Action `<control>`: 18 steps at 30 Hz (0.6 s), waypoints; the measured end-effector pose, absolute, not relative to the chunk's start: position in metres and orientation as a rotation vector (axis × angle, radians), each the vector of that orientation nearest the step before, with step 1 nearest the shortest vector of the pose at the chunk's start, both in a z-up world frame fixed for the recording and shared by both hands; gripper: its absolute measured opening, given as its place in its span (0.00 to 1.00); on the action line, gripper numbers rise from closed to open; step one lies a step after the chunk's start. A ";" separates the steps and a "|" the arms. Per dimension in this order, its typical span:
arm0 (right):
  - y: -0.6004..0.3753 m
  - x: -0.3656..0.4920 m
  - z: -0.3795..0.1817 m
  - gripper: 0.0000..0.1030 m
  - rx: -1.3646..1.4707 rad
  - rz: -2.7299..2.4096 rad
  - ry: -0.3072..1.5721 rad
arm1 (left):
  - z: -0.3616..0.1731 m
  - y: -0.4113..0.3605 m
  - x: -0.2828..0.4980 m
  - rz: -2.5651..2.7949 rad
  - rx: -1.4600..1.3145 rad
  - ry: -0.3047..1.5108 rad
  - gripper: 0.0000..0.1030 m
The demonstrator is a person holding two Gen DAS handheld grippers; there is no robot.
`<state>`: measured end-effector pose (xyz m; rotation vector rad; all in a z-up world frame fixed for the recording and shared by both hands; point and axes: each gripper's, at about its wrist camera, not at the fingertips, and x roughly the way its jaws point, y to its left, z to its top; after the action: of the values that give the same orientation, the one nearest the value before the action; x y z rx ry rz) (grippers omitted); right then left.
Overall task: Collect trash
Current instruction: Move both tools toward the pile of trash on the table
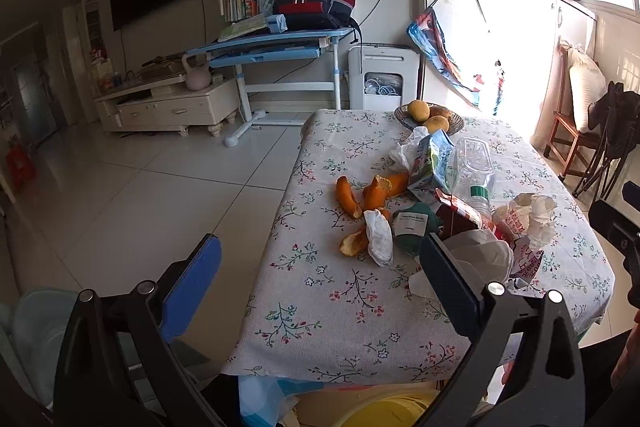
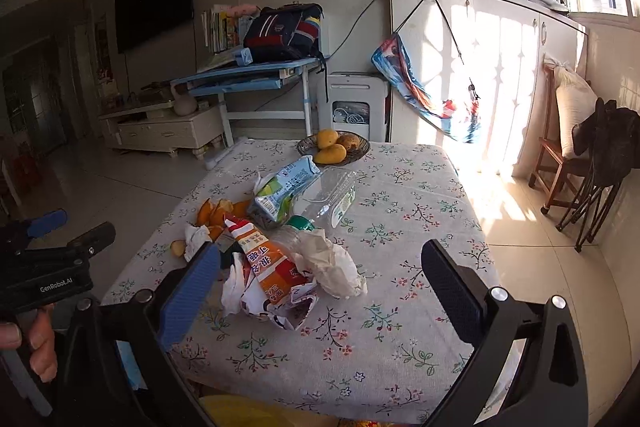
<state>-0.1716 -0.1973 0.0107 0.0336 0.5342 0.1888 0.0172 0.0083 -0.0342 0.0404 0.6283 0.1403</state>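
Observation:
Trash lies piled on a floral tablecloth: orange peels, a crumpled white tissue, a dark green wad, a milk carton, a clear plastic bottle, and an orange-red snack wrapper beside crumpled paper. My left gripper hangs open over the table's near edge, short of the pile, holding nothing. My right gripper is open too, with the wrapper and paper just ahead between its fingers, not touched.
A bowl of mangoes stands at the table's far side. A yellow bin sits below the near edge. A hand holds the left gripper. A blue desk and a wooden chair stand beyond.

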 end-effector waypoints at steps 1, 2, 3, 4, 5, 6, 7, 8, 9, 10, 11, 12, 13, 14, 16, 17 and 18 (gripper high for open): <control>-0.191 -0.171 0.013 0.94 0.006 0.189 0.516 | -0.034 0.008 0.017 0.144 0.046 0.626 0.93; -0.185 -0.171 0.015 0.94 -0.025 0.186 0.499 | -0.034 0.008 0.017 0.147 0.051 0.623 0.93; -0.181 -0.172 0.015 0.94 -0.041 0.192 0.489 | -0.034 0.007 0.017 0.149 0.054 0.623 0.93; -0.179 -0.171 0.015 0.94 -0.037 0.207 0.490 | -0.033 0.007 0.018 0.150 0.054 0.625 0.93; -0.178 -0.170 0.014 0.94 -0.024 0.223 0.498 | -0.034 0.008 0.019 0.151 0.052 0.628 0.93; -0.178 -0.172 0.012 0.94 -0.007 0.239 0.509 | -0.034 0.008 0.019 0.151 0.047 0.632 0.93; -0.177 -0.171 0.011 0.94 0.001 0.251 0.521 | -0.035 0.009 0.019 0.151 0.041 0.638 0.93; -0.175 -0.171 0.011 0.94 0.004 0.261 0.527 | -0.035 0.010 0.019 0.148 0.032 0.646 0.93; -0.172 -0.172 0.012 0.94 0.003 0.272 0.527 | -0.035 0.011 0.020 0.142 0.021 0.651 0.93; -0.169 -0.172 0.015 0.94 0.001 0.284 0.526 | -0.034 0.012 0.020 0.133 0.013 0.651 0.93; -0.166 -0.174 0.016 0.94 0.000 0.293 0.522 | -0.033 0.012 0.021 0.127 0.011 0.651 0.93; -0.163 -0.175 0.018 0.94 0.000 0.299 0.516 | -0.033 0.012 0.022 0.120 0.010 0.650 0.93; -0.160 -0.177 0.019 0.94 0.002 0.305 0.513 | -0.032 0.012 0.023 0.112 0.007 0.649 0.93; -0.156 -0.179 0.019 0.94 0.002 0.313 0.512 | -0.031 0.013 0.023 0.107 0.004 0.648 0.93; -0.150 -0.180 0.016 0.94 -0.012 0.327 0.518 | -0.030 0.015 0.021 0.109 0.002 0.642 0.93; -0.146 -0.180 0.014 0.94 -0.025 0.335 0.522 | -0.029 0.016 0.020 0.114 0.002 0.639 0.93; -0.142 -0.179 0.012 0.94 -0.042 0.342 0.526 | -0.029 0.017 0.019 0.121 0.004 0.635 0.93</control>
<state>-0.1785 -0.1423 0.0122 -0.0419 0.5260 0.3423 0.0188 0.0172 -0.0289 0.0039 0.6354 0.1214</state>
